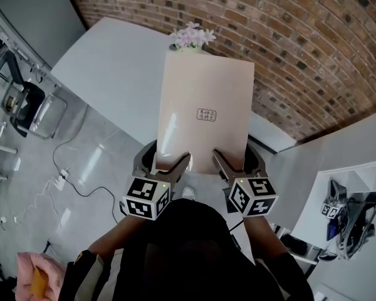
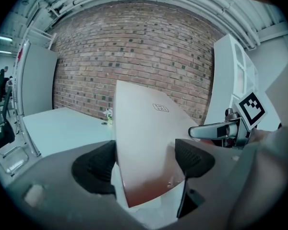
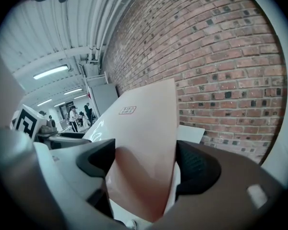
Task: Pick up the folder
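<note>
head view / folder: pale folder (image 1: 203, 115) is in the air, clear of the white worktop (image 1: 113, 68). Far edge points at the flowers (image 1: 193, 36) on the worktop's far edge by the brick wall.
head view / grip: left gripper (image 1: 166, 163) and right gripper (image 1: 237, 162) each hold a near corner, side by side.
left gripper view / jaws: left gripper (image 2: 146, 162) is clamped on the folder (image 2: 146, 143). The sheet runs slantwise between both pads and bows a bit.
right gripper view / jaws: right gripper (image 3: 146, 164) is clamped on the folder (image 3: 144, 152) in the same way, with the sheet curving between the pads.
step: the lift looks done, now it needs holding steady. Keep both grippers level and at the same spacing. Pulling them apart or twisting would probably crease the sheet.
hidden: exact pad contact is hard to read in both gripper views. The folder's underside and the worktop below it are covered. The stamp print is too small to read.
</note>
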Available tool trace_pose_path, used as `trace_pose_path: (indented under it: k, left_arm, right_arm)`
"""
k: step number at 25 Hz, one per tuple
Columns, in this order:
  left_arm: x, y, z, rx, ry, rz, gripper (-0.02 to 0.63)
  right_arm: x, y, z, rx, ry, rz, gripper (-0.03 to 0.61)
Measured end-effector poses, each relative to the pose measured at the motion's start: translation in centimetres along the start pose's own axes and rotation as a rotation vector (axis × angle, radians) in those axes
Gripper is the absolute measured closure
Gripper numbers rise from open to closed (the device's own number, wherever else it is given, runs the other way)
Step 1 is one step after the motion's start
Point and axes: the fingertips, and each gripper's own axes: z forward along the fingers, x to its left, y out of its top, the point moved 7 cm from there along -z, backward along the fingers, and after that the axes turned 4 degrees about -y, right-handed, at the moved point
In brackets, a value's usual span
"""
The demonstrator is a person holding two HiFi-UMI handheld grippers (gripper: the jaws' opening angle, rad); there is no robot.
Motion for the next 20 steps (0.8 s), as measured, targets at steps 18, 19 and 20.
trace_pose_path:
  k: [18,19,20]
  left_arm:
    - [2.7,0.0,-8.7,-0.073,-0.022,0.026,0.219]
    - [2.8,-0.1,-8.9,-0.072,-0.026,0.025,0.219]
    - [2.9,-0.3,-9.1,-0.071,-0.031,0.024,0.219]
  right_arm:
    - [9.0,-0.6,-3.3,-0.051,-0.043,0.002,0.183]
    - [9.3,-0.8,-3.5,-0.049,-0.047,0.003,0.183]
    - [9.5,-1.0,-3.6,-0.047,-0.052,0.004,0.184]
